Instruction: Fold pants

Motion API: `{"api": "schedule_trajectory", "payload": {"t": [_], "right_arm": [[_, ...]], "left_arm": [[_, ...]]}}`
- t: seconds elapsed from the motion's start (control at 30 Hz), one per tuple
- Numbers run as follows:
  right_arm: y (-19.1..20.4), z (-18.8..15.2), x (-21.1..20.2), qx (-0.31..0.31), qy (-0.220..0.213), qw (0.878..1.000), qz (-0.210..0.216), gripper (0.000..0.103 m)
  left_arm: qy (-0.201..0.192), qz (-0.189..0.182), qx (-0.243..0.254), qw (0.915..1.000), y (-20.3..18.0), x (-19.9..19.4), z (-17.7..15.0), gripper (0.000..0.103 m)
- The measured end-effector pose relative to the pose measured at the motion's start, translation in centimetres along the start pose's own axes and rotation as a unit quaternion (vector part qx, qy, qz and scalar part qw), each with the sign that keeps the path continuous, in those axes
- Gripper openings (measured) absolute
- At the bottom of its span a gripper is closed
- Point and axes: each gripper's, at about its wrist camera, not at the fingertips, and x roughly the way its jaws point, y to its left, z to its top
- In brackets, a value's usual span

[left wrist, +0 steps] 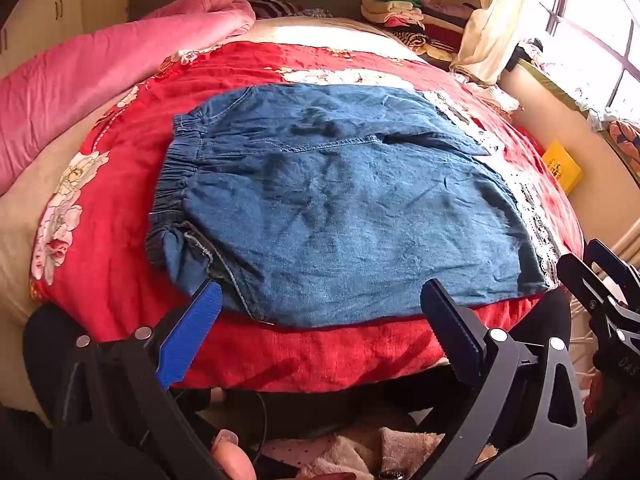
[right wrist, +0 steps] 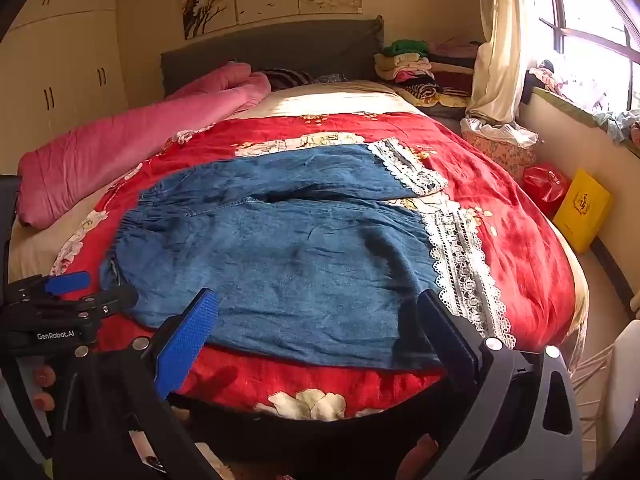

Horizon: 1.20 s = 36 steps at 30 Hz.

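Blue denim pants [left wrist: 340, 200] with an elastic waistband [left wrist: 176, 176] on the left and white lace hems [left wrist: 536, 216] on the right lie spread flat on a red floral bedspread [left wrist: 112, 280]. Both legs lie side by side, waist to the left. My left gripper [left wrist: 320, 300] is open and empty, hovering at the pants' near edge. In the right wrist view the pants [right wrist: 280, 260] fill the middle and the lace hems [right wrist: 460, 256] sit right. My right gripper [right wrist: 316, 312] is open and empty above the near leg. The left gripper [right wrist: 68, 296] also shows there at far left.
A pink quilt [right wrist: 132, 140] lies along the bed's left side. Folded clothes [right wrist: 416, 68] are stacked by the headboard. A yellow box [right wrist: 584, 208] and a red bag [right wrist: 546, 186] sit on the floor by the window wall. A wardrobe [right wrist: 64, 76] stands left.
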Motion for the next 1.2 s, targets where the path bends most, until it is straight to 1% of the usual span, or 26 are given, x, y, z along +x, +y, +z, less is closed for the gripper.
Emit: {"api": "schedule_trajectory", "payload": {"t": [0.27,0.3,0.6,1.2], "right_arm": [[0.3,0.0,-0.2,-0.006,-0.001,1.0,-0.002,0.099],[0.3,0.0,-0.2,-0.007,-0.002,1.0,-0.002,0.099],[0.7,0.2,-0.4,-0.01,-0.004,1.0,-0.005,0.099],[1.0,0.3,-0.6,-0.018,-0.006,1.0,-0.003,0.099]], "left_arm": [[-0.004,-0.003,0.009,0.9999,-0.4,-0.1,0.3,0.094],[-0.004,-0.006,0.001,1.0,-0.3,-0.1,-0.2,0.094],[-0.008,-0.013,-0.003,0.9999,0.0,-0.5,-0.1,0.094],[-0.012,-0.011,0.001,0.9999,-0.1,-0.7,0.0,0.094]]}}
